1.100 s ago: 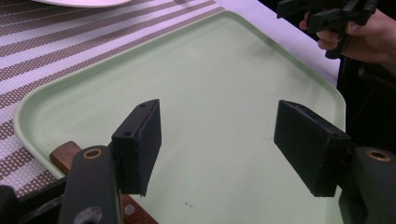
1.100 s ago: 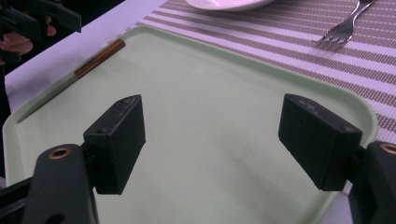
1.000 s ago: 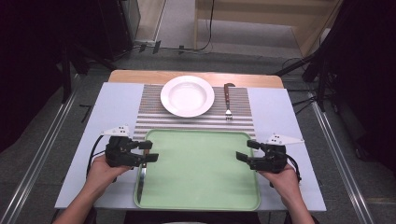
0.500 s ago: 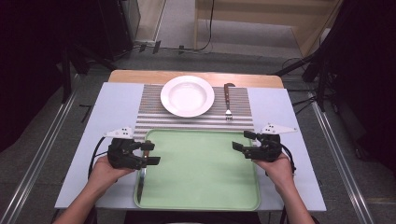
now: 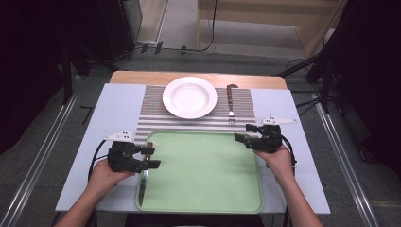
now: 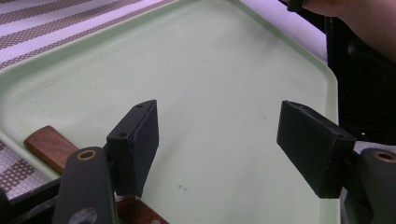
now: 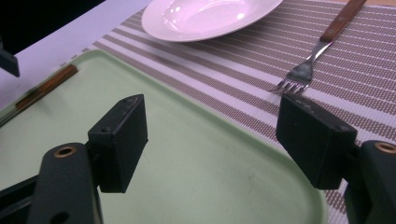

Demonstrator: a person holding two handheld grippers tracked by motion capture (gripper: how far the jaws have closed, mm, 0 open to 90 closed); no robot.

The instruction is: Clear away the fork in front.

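So the left tool [image 5: 150, 157] sits at the left edge of the pale green plastic tray [image 5: 208, 189], jaws spread wide with nothing between them. In the left gripper view those two black jaws frame bare tray floor, and right under the left one lies the wooden-handled knife [image 6: 51, 148], its brown handle poking out past the jaw near the tray's rim. From the high view the knife [image 5: 144, 176] lies lengthwise along the tray's left wall, handle up by the tool and the thin blade running back toward the person; can't tell whether a jaw actually touches it or just hangs over it. The right tool [image 5: 246, 134] is over the tray's far right corner, also spread open and gripping nothing, held in the person's right hand [image 5: 278, 158]. In the right gripper view its jaws look across the tray toward the striped grey-and-white woven placemat [image 7: 261, 88], with the tines of the wooden-handled metal fork [image 7: 312, 55] just beyond the right jaw. The fork lies on the mat just to the right of the round white ceramic plate [image 5: 189, 97], which sits in the middle of the mat, not touching the fork. Everything rests on a pale lavender-white surface [image 5: 111, 109], with the mat just behind the tray.
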